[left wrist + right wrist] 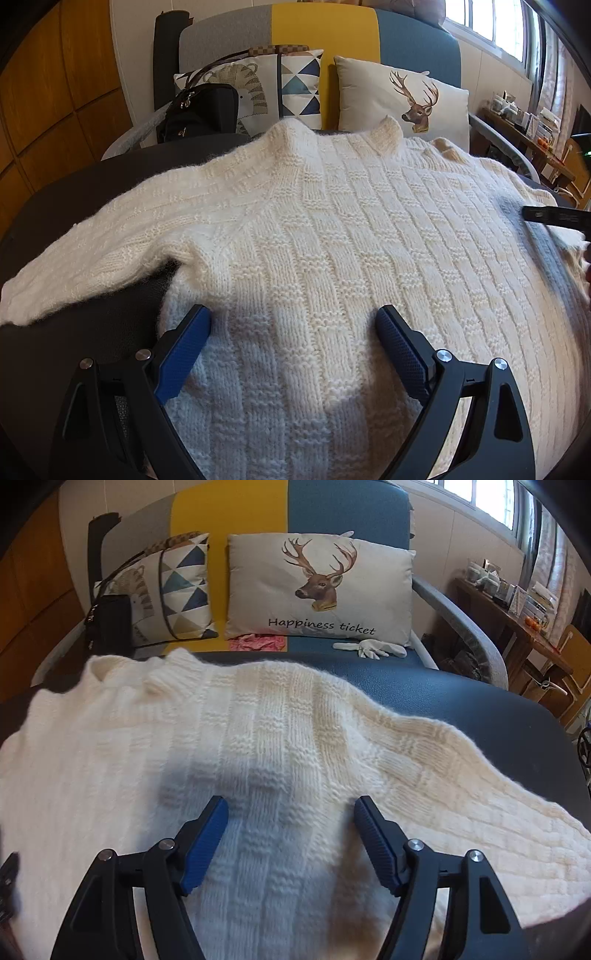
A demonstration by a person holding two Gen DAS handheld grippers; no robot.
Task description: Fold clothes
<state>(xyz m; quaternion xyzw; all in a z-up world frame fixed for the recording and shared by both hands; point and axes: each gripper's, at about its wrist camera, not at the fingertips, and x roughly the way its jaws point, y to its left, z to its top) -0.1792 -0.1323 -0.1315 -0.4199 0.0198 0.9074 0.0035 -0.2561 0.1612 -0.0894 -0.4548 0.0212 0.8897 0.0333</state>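
Note:
A cream knitted sweater [332, 229] lies spread flat on a dark table [74, 192], collar at the far side, one sleeve stretched out to the left. My left gripper [293, 317] hovers open over the sweater's lower body, its blue pads apart with only flat knit between them. In the right wrist view the same sweater [258, 738] fills the foreground, its other sleeve running off to the right. My right gripper [291, 808] is open above the knit, holding nothing. The tip of the right gripper [554, 215] shows at the left wrist view's right edge.
Behind the table [461, 701] stands a grey, yellow and blue sofa [332, 509] with a deer cushion [317, 587], patterned cushions [184, 590], a black bag [201, 110], a pink cloth [258, 642] and a white glove [369, 649]. A cluttered wooden shelf [517, 609] is at the right.

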